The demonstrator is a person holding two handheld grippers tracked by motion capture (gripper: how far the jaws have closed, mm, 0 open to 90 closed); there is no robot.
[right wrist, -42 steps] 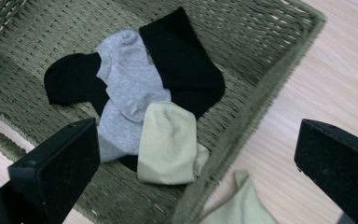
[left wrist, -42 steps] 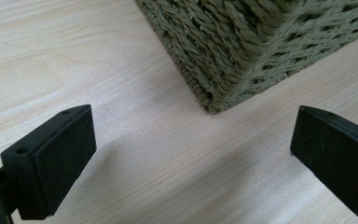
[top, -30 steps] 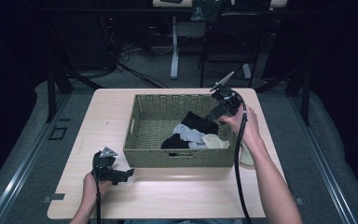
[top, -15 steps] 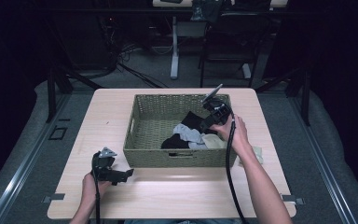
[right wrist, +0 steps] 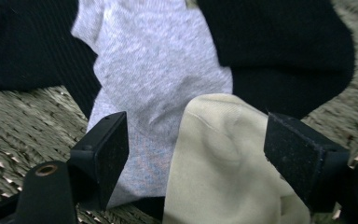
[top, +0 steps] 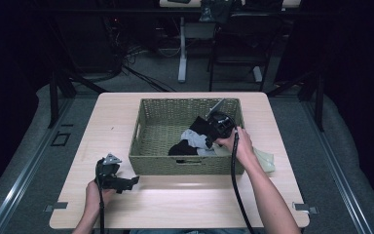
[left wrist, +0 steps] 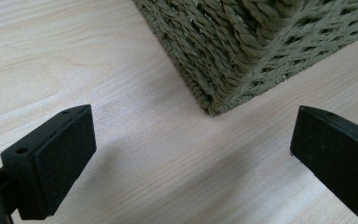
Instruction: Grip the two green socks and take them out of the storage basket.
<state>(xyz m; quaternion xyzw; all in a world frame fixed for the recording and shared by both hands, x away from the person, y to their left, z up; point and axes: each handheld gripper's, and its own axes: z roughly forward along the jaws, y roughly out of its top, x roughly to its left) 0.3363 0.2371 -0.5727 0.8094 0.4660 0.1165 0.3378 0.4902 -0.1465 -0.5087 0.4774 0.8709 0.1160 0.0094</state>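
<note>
The right gripper [top: 208,141] has dropped into the woven basket [top: 151,119] at frame centre, jaws closing, not yet gripping, astride the smooth cream sock [right wrist: 223,172] and soft grey sock [right wrist: 154,70]. The left gripper [top: 131,182] rests spread, lower left.

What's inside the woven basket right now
Inside the woven basket lies a pile of socks: a grey sock, black socks and a cream sock. Anything beneath the pile is covered.

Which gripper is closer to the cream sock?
Right. The right gripper is down in the basket, jaws closing around the cream sock. The left gripper rests outside on the table.
</note>
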